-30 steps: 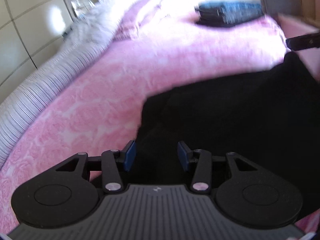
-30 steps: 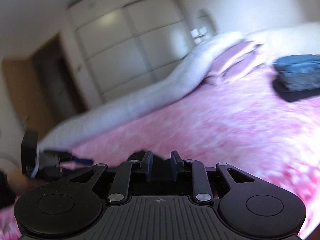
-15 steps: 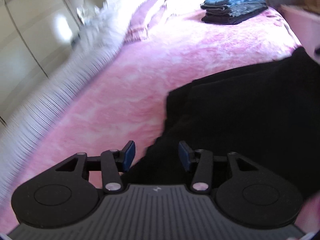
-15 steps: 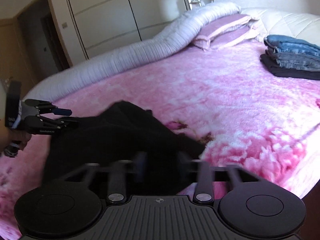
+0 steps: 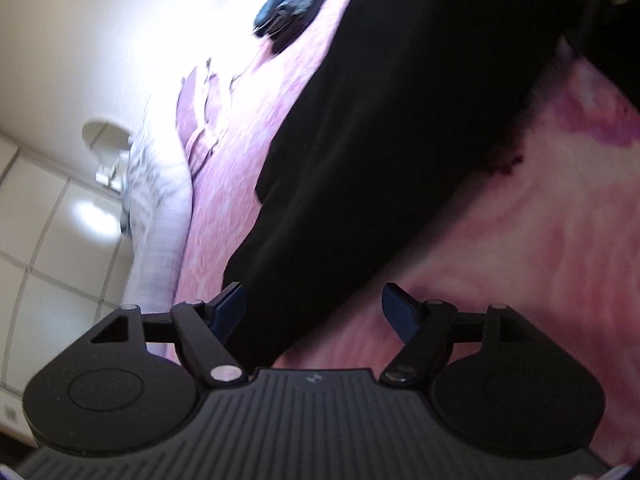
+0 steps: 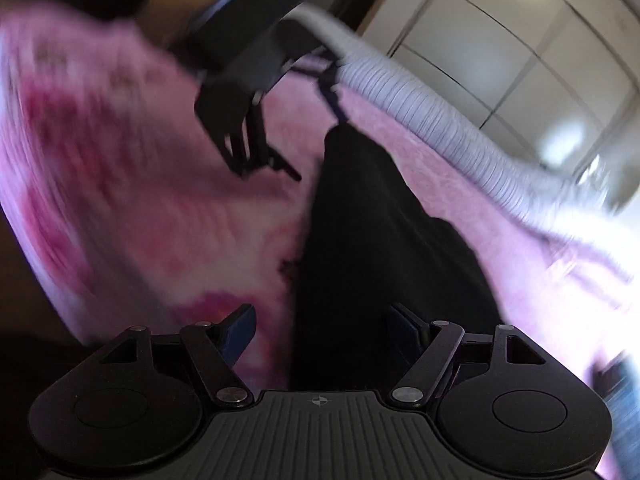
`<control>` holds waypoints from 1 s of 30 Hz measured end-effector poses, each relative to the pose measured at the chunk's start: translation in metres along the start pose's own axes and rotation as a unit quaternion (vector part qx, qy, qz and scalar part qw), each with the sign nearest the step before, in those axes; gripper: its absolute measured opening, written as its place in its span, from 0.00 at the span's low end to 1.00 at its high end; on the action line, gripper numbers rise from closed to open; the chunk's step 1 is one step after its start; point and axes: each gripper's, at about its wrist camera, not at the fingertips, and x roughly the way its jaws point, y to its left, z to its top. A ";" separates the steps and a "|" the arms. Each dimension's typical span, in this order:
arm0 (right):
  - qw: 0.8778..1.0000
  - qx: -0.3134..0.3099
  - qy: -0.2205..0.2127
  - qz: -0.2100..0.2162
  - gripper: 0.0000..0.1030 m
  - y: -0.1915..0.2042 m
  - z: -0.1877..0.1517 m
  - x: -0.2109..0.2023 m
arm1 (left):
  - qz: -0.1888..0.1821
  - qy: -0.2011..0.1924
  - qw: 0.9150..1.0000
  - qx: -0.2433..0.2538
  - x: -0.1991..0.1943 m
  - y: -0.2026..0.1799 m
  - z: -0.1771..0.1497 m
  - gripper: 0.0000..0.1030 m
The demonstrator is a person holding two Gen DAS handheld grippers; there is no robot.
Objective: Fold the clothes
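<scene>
Black garment point(image 5: 392, 128) lies in a long folded strip on the pink bed cover point(image 5: 540, 240). Left claw point(image 5: 316, 312) and right claw point(image 6: 320, 332) both opening, released, cloth between but ungripped.

Matt black cloth garment point(image 5: 384, 128) lies on a fluffy pink blanket point(image 5: 540, 240); ribbed pale quilt point(image 6: 424, 112); glossy smooth wardrobe doors point(image 6: 540, 60)

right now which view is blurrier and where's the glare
Right wrist view: heavy motion blur smears the pink bedspread and left gripper. Left wrist view: sharper, but glare washes out the headboard; the black garment shows no detail.
</scene>
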 end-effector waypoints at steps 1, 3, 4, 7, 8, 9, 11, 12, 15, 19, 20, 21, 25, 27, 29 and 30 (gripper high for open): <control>0.999 -0.042 0.026 -0.022 0.72 0.008 0.003 0.012 | 0.003 -0.006 1.000 0.016 0.004 -0.005 0.000 0.73; 0.990 -0.112 0.075 -0.046 0.72 0.023 0.002 0.031 | 0.014 -0.016 0.999 0.048 0.014 -0.014 0.001 0.75; 0.986 -0.135 0.084 -0.052 0.73 0.026 -0.002 0.036 | 0.017 -0.022 0.998 0.059 0.018 -0.016 0.002 0.75; 0.991 -0.120 0.057 -0.028 0.57 0.012 -0.009 0.030 | 0.024 -0.037 0.996 0.081 0.030 -0.016 0.006 0.78; 0.992 -0.111 0.050 -0.018 0.53 0.004 -0.011 0.025 | 0.027 -0.042 0.994 0.093 0.034 -0.016 0.007 0.78; 0.993 -0.107 0.045 -0.017 0.46 -0.004 -0.012 0.019 | 0.029 -0.045 0.993 0.103 0.037 -0.016 0.009 0.77; 0.994 -0.097 0.036 -0.016 0.42 -0.019 -0.014 0.006 | 0.033 -0.046 0.990 0.128 0.046 -0.018 0.014 0.70; 0.995 -0.093 0.033 -0.015 0.41 -0.026 -0.015 -0.001 | 0.032 -0.047 0.988 0.140 0.048 -0.020 0.016 0.60; 0.995 -0.088 0.040 -0.024 0.41 -0.032 -0.025 -0.012 | 0.036 -0.056 0.979 0.191 0.054 -0.036 0.021 0.46; 0.990 -0.120 0.050 -0.053 0.56 -0.008 -0.042 -0.008 | 0.030 -0.037 0.981 0.186 0.057 -0.038 0.026 0.36; 0.988 -0.131 0.056 -0.065 0.59 -0.002 -0.047 -0.002 | 0.026 -0.035 0.982 0.186 0.057 -0.036 0.025 0.36; 0.985 -0.142 0.063 -0.077 0.64 0.004 -0.051 0.003 | 0.021 -0.033 0.982 0.185 0.058 -0.035 0.025 0.35; 0.986 -0.136 0.056 -0.083 0.61 -0.002 -0.057 0.020 | 0.011 -0.024 0.985 0.170 0.061 -0.013 0.029 0.31; 0.988 -0.131 0.038 -0.071 0.44 -0.019 -0.054 0.018 | 0.018 -0.018 0.987 0.159 0.063 0.004 0.030 0.30; 0.986 -0.148 0.012 -0.072 0.40 -0.036 -0.048 0.012 | 0.034 -0.008 0.989 0.143 0.065 0.026 0.030 0.30; 0.985 -0.155 0.000 -0.072 0.39 -0.047 -0.043 0.011 | 0.041 0.001 0.990 0.135 0.065 0.035 0.029 0.29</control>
